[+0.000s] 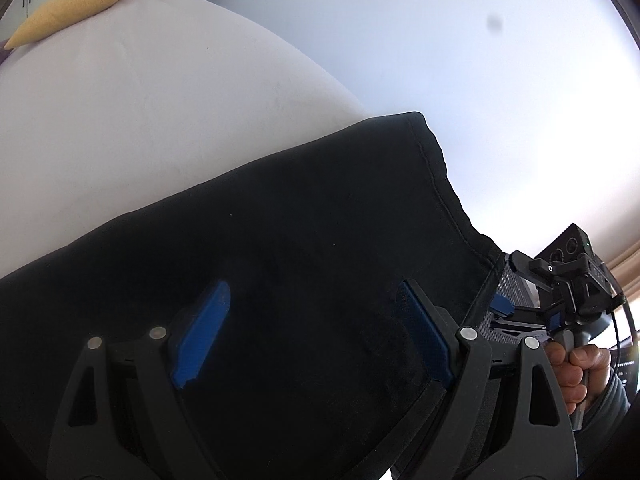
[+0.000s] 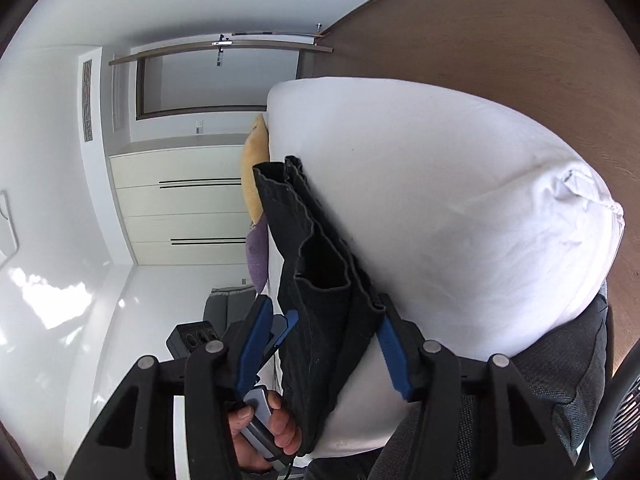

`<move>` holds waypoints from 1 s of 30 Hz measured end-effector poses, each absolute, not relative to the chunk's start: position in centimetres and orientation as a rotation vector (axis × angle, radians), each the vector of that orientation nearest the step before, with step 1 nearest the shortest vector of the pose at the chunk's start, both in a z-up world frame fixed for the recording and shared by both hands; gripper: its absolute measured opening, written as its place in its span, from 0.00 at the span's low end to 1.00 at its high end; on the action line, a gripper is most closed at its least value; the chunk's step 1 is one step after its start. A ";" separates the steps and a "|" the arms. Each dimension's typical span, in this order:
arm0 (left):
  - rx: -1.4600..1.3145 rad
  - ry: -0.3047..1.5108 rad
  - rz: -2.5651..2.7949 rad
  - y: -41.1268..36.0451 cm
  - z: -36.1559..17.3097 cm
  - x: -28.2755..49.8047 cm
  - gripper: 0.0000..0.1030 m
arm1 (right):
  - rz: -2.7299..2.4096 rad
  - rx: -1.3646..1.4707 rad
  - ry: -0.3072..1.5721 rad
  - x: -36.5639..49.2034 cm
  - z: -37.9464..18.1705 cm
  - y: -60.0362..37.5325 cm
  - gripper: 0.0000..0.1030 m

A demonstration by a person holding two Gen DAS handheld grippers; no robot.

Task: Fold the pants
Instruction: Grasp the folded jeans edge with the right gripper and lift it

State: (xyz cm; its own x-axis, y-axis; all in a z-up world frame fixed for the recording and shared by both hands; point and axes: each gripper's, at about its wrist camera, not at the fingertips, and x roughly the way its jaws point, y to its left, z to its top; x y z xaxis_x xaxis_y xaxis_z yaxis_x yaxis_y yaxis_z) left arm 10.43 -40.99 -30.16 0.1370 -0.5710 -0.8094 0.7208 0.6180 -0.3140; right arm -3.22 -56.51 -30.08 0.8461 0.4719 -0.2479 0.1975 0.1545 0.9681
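Black soft-knit pants (image 1: 280,280) lay folded on the white-sheeted bed (image 1: 120,120), long axis spanning both. Left gripper (image 1: 316,340) and right gripper (image 2: 326,344) spread open, straddling the cloth.

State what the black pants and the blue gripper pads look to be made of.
Black pants: soft matte knit, probably cotton jersey; limp drape, stitched hem, wavy stacked edges in the right wrist view. Blue pads: likely moulded plastic or rubber; matte, with fine ribbed texture.
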 end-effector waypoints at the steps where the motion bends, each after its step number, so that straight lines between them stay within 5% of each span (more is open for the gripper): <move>1: 0.165 1.084 -0.941 -41.0 -30.2 10.4 0.82 | 0.217 1.435 0.571 -3.0 -30.2 -56.5 0.54; 6: 0.154 1.086 -0.942 -40.5 -29.6 10.4 0.82 | 0.224 1.428 0.561 -1.3 -29.5 -56.3 0.52; 19: 0.125 1.087 -0.976 -42.1 -27.4 11.3 0.82 | 0.140 1.407 0.545 0.6 -29.4 -55.6 0.20; 30: 0.163 1.151 -0.943 -45.7 -28.3 12.6 0.76 | 0.098 1.236 0.561 0.9 -26.5 -54.9 0.15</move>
